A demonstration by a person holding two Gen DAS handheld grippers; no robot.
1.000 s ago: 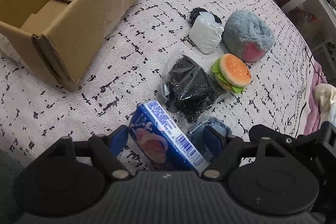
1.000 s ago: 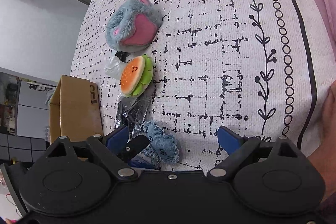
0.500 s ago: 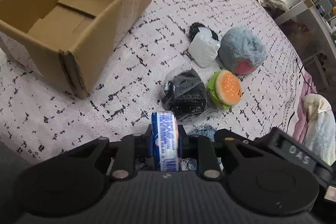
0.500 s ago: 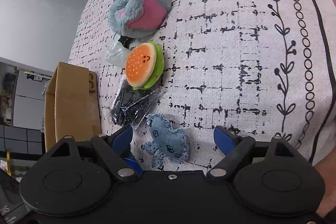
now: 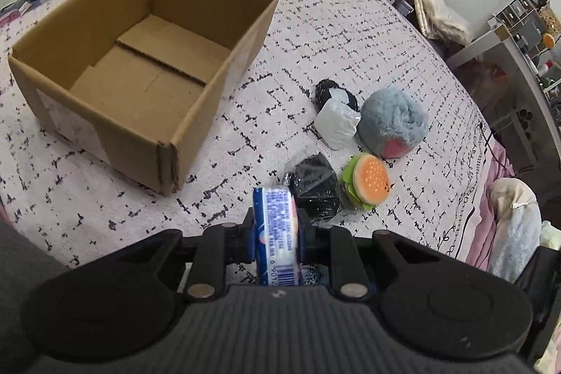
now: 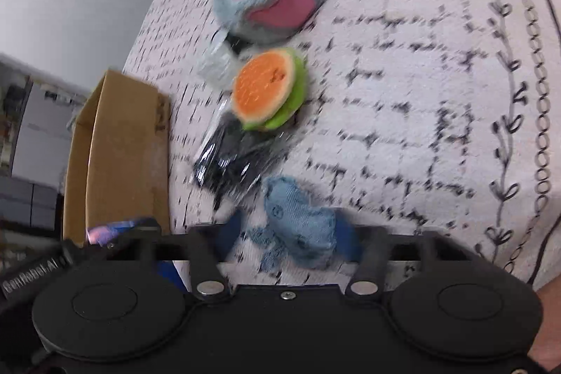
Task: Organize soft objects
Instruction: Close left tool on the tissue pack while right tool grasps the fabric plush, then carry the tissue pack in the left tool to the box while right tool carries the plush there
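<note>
Lifted since a second before: blue tissue pack, pinched in left gripper at lower centre; right gripper closing around denim toy, contact unclear; slip risk from soft wrapper before cardboard box upper left.

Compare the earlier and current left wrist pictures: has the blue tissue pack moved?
Yes. The blue tissue pack, flat on the bedspread before, is now clamped upright in the left gripper.

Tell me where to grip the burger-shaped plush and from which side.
Grip the orange-and-green burger-shaped plush across its flat faces, bun top and bottom. It leans tilted on its edge against the black plastic-wrapped bundle, so come from above and the open bedspread side, away from the bundle.
</note>
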